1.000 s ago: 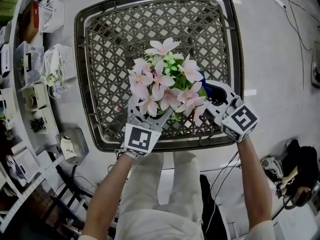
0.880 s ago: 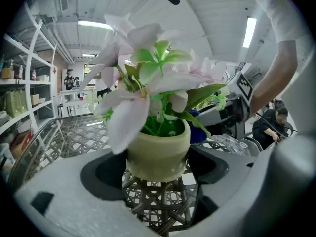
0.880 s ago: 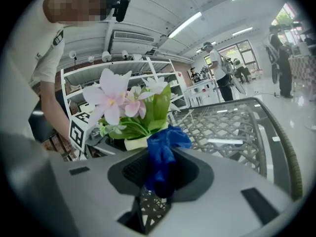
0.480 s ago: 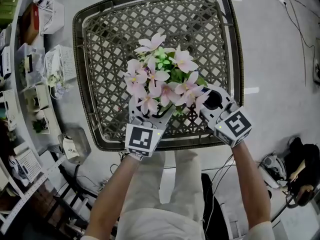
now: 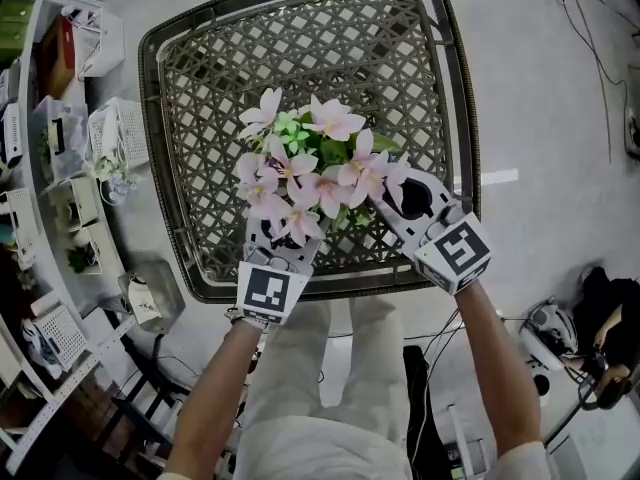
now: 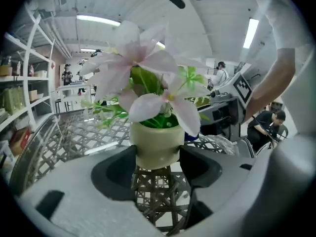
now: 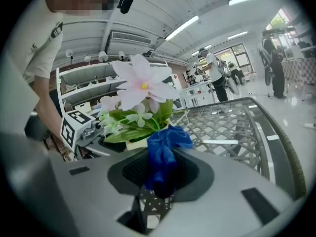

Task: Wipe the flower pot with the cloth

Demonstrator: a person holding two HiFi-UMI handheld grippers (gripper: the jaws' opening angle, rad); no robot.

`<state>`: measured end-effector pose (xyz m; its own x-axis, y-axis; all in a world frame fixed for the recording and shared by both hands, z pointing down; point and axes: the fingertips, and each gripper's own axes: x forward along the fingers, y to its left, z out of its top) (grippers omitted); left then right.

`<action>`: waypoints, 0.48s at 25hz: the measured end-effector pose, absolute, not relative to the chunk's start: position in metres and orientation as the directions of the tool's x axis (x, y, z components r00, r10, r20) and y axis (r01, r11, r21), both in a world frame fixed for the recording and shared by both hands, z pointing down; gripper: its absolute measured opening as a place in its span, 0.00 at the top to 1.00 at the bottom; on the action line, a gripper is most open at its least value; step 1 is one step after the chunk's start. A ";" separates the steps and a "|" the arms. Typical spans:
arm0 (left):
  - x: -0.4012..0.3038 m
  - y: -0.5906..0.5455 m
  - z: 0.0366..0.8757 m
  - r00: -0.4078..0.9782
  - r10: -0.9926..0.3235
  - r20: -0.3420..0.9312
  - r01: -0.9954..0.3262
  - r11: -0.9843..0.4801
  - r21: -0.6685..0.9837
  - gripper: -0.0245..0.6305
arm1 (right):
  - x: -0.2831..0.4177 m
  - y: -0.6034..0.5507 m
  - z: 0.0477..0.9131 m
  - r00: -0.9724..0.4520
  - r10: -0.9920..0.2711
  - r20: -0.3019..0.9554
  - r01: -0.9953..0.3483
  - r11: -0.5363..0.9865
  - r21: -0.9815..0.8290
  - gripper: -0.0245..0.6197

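Observation:
A small pale-green flower pot [image 6: 155,144] with pink flowers [image 5: 310,173] and green leaves stands on the wicker table [image 5: 300,48]. My left gripper [image 6: 157,154] has just been closing its jaws, and both pads now press on the pot's sides. In the head view the flowers hide the pot and the left gripper's [image 5: 283,240] fingertips. My right gripper [image 7: 160,169] is shut on a bunched blue cloth [image 7: 163,147], whose top end lies against the pot's right side under the leaves. From the head view the right gripper [image 5: 405,203] sits just right of the flowers.
The wicker table has a raised dark rim [image 5: 455,118] all round. White shelves [image 5: 60,148] with boxes and small items stand to the left. Cables [image 5: 590,38] run over the grey floor at the right. People stand in the background of the right gripper view.
In the head view the flowers and both grippers have shifted slightly left. The right gripper sits closer under the petals, and the blue cloth beside them is now hidden.

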<state>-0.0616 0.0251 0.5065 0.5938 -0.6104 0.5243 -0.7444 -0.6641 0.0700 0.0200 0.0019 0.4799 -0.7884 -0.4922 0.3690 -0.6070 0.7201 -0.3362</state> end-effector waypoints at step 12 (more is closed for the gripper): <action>-0.058 0.021 0.506 0.580 -0.628 0.519 -0.766 -0.637 0.084 0.52 | -0.006 0.066 0.481 -0.855 -0.315 0.412 -0.461 0.825 -0.327 0.78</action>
<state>-0.0578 0.0215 0.5064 0.5799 -0.6281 0.5188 -0.7659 -0.6374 0.0842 -0.0065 0.0660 0.4809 -0.8552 -0.3150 0.4116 -0.4611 0.8250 -0.3268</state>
